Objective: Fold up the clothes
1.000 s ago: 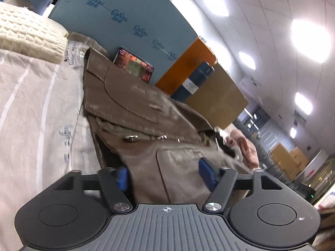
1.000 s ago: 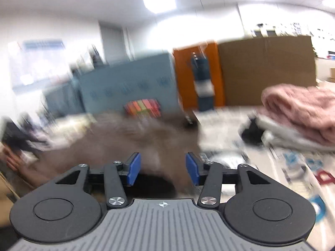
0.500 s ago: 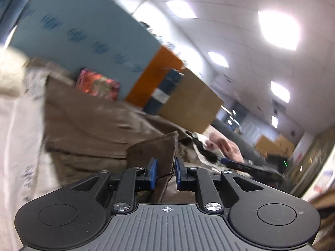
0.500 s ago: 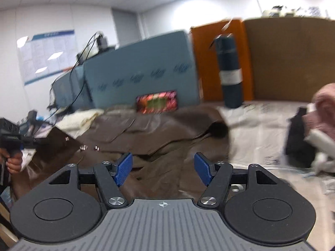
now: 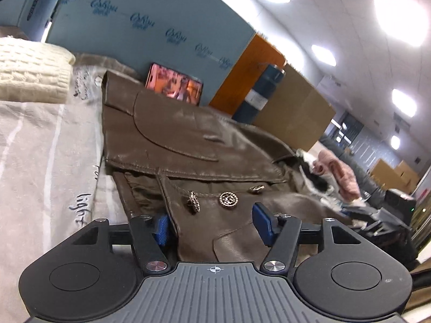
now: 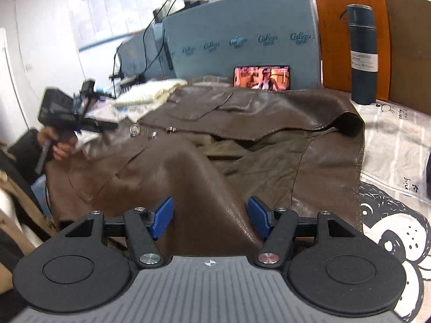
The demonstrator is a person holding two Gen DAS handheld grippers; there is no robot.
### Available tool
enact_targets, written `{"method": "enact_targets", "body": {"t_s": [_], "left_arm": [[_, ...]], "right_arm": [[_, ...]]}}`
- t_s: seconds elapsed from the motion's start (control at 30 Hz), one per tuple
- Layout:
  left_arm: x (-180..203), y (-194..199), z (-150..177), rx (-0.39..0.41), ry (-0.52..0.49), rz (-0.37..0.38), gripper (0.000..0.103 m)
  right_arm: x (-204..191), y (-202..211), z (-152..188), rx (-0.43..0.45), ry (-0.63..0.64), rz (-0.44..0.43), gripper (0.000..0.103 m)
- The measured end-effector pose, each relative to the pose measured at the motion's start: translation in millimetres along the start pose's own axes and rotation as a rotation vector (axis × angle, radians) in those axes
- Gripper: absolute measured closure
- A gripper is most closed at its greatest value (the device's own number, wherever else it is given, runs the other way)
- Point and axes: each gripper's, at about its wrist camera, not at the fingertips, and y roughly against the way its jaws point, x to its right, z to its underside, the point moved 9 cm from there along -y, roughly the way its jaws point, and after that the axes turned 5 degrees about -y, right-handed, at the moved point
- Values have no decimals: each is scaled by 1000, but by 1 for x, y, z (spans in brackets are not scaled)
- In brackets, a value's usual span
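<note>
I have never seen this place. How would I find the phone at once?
Look at the big blue foam board standing behind the brown leather jacket. The phone leans against its foot, lying sideways. It is the only lit screen there, showing a colourful video, unlike the tall dark flask to its right.

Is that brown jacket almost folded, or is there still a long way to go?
Early days, by the look of it. One front panel of the brown jacket already lies turned over the body, showing its lining. Nothing is in hand now: the left gripper and right gripper both hover open over the leather. Left to do: the jacket lies spread wide and rumpled on the printed sheet, so most folds look undone.
</note>
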Motion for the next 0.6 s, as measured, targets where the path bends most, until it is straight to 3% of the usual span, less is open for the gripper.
{"method": "enact_targets", "body": {"t_s": [0.03, 0.07, 0.1, 0.13, 0.2, 0.37, 0.43, 0.47, 0.5, 0.53, 0.6], "left_arm": [[1, -4, 0, -7, -18, -11, 69], [3, -6, 0, -13, -55, -45, 100], [5, -7, 0, -19, -98, -93, 101], [9, -6, -2, -6, -123, -104, 101], [21, 3, -11, 70, -123, -53, 101], [53, 40, -44, 305, -132, 113, 101], [55, 49, -49, 327, -128, 125, 100], [50, 48, -48, 308, -129, 99, 100], [46, 48, -47, 288, -130, 72, 100], [41, 45, -42, 258, -121, 50, 100], [30, 35, -27, 182, -92, 11, 100]], "right_arm": [[2, -1, -1, 8, -14, 3, 49], [3, -2, -2, 11, -23, 11, 63], [3, -3, -2, 12, -17, 21, 76], [1, -4, -1, 10, 2, 32, 81], [-4, -4, -1, 16, 39, 48, 91], [-16, 32, -24, 175, 108, 106, 94], [-24, 51, -33, 248, 134, 113, 92], [-27, 59, -35, 276, 149, 118, 74], [-30, 66, -36, 296, 166, 123, 27], [-30, 67, -36, 294, 171, 132, 8], [-23, 60, -32, 250, 163, 156, 7]]}}
